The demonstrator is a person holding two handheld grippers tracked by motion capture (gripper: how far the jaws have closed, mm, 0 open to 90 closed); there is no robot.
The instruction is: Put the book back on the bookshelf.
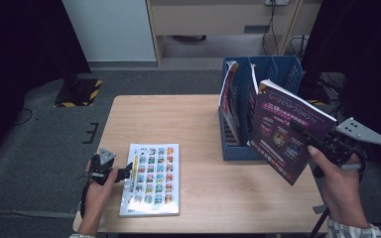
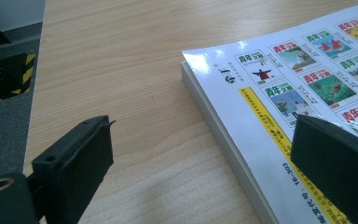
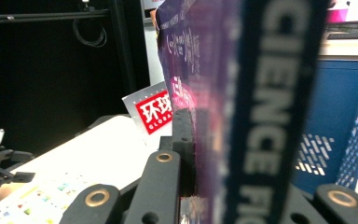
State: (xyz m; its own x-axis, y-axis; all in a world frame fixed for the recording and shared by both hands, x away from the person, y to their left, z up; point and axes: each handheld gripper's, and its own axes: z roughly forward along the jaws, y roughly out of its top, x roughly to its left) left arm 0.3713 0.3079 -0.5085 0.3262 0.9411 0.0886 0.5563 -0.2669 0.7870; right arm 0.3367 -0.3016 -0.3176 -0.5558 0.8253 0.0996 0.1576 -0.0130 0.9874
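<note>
White book (image 2: pixel 279 107) on table: cover thumbnails each headed 青年文摘; yellow strip along spine edge, print too small to read, "16-303" at its end. Purple magazine (image 3: pixel 261 116) clamped in right gripper: spine letters "CIENCE FIC", blurred; cover text in high view unreadable. Magazine in blue file rack (image 3: pixel 151 112): red label with 环球, "GLOBAL" partly visible beneath.

Grey carpet floor (image 1: pixel 44 134); black curtains (image 1: pixel 20 44); pale wall panel (image 1: pixel 110 29); light wooden cabinet (image 1: pixel 203 17).

Two hand-held grippers, left (image 1: pixel 129 171) and right (image 1: pixel 297 128), one purple magazine (image 1: pixel 285 131), one white book (image 1: pixel 151 178), one blue file rack (image 1: pixel 278 69), one table (image 1: pixel 198 124)
</note>
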